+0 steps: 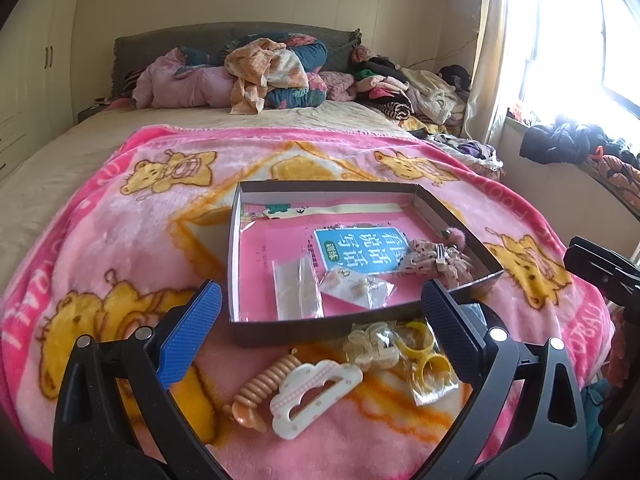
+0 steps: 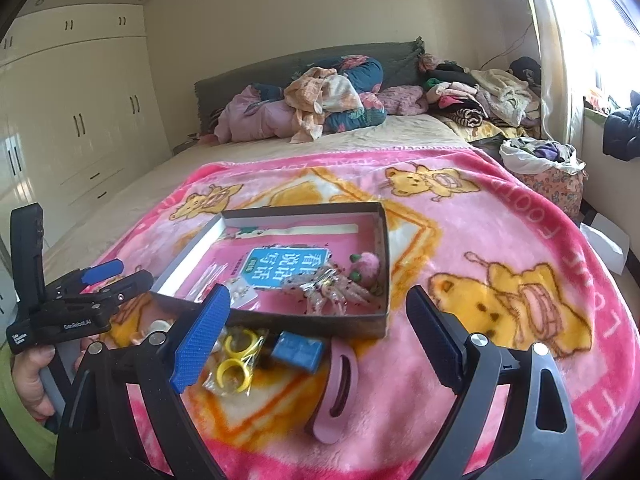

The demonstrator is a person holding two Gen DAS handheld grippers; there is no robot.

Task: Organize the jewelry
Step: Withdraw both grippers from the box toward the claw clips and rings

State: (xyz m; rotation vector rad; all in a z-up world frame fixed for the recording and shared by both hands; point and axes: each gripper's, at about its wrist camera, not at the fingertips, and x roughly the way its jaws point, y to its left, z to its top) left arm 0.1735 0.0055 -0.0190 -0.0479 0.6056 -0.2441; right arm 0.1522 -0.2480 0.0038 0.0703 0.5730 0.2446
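A shallow cardboard box [image 1: 236, 240] [image 2: 380, 248] lies on the pink blanket. It holds a pink booklet, small earring bags [image 1: 356, 286] and a spotted hair bow [image 1: 434, 262] [image 2: 336, 292]. In front of the box lie a white cloud-shaped hair claw [image 1: 312, 394], a beige spiral clip [image 1: 260, 390], a bag of yellow rings [image 1: 424, 356] [image 2: 236, 364], a blue item [image 2: 298, 350] and a pink hair clip [image 2: 338, 392]. My left gripper [image 1: 320, 320] is open above the white claw. My right gripper [image 2: 320, 320] is open above the pink clip. Both are empty.
The pink bear blanket [image 1: 120, 220] covers the bed's near half. Heaped bedding and clothes [image 1: 260, 76] lie by the headboard. Wardrobes [image 2: 80, 128] stand left, a bright window [image 1: 580, 40] right. The left gripper [image 2: 80, 300] shows in the right wrist view.
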